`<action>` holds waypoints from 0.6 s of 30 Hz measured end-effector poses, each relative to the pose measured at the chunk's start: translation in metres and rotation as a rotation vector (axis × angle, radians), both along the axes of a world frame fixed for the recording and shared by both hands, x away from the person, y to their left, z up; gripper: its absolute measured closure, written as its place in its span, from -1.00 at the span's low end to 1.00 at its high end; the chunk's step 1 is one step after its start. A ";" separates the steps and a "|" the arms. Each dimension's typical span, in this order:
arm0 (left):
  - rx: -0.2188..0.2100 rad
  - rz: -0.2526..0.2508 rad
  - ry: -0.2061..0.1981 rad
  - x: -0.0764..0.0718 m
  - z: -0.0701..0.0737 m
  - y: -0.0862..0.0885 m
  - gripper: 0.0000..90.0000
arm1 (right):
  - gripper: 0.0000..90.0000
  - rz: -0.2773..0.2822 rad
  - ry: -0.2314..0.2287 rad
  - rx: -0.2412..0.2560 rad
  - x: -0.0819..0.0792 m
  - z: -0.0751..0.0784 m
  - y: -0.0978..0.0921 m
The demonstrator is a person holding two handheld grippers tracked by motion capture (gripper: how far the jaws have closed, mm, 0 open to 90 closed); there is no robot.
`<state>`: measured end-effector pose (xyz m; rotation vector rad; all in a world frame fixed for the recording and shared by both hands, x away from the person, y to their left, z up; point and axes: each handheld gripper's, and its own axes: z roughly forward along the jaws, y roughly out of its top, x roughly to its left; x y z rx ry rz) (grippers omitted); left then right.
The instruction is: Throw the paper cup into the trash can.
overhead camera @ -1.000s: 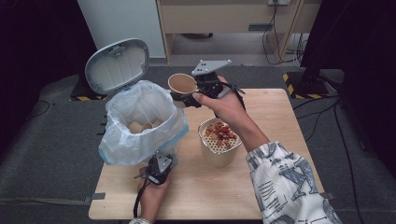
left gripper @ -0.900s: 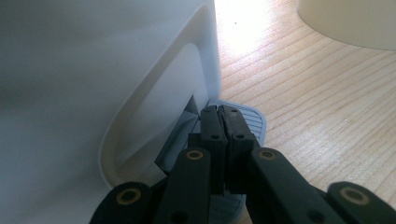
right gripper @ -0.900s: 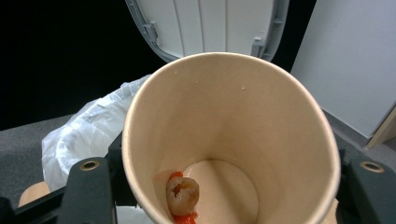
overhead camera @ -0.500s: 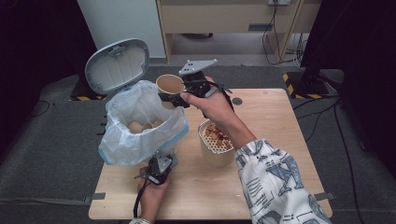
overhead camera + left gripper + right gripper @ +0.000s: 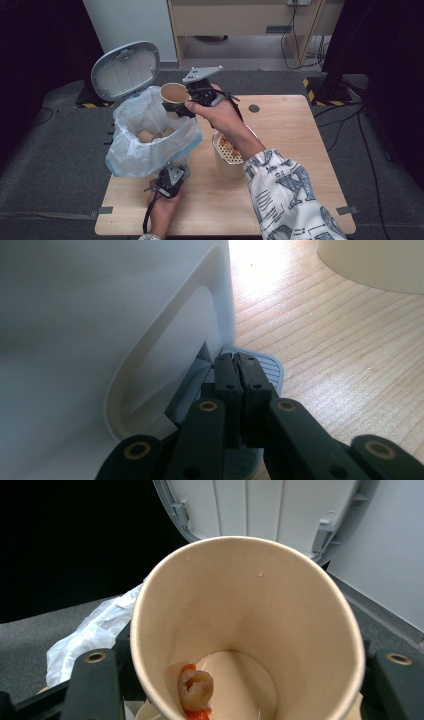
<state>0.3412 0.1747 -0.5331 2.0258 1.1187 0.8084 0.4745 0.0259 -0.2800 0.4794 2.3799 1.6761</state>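
Note:
My right gripper [image 5: 186, 102] is shut on a brown paper cup [image 5: 174, 93] and holds it over the far rim of the bin's white bag [image 5: 145, 150]. In the right gripper view the cup [image 5: 250, 605] sits between the two jaws, with a wet scrap of food [image 5: 195, 688] at its bottom. The white pedal bin [image 5: 100, 340] has its grey lid [image 5: 126, 70] standing open. My left gripper [image 5: 169, 181] is low at the bin's foot. Its jaws are shut together, tips [image 5: 238, 365] resting on the grey pedal [image 5: 272, 365].
Several used paper cups [image 5: 152, 135] lie inside the bag. A cream bowl with a strainer insert [image 5: 227, 150] holding red food stands right of the bin, under my right forearm. The wooden table [image 5: 290, 130] ends near a dark floor all round.
My right gripper has carried the cup leftward and slightly away from me, from above the bowl to over the bag's rim. The left gripper stayed on the pedal.

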 end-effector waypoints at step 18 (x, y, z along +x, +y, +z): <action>-0.002 0.001 0.004 0.000 0.000 0.001 0.95 | -0.28 0.031 0.008 -0.026 -0.001 -0.007 0.032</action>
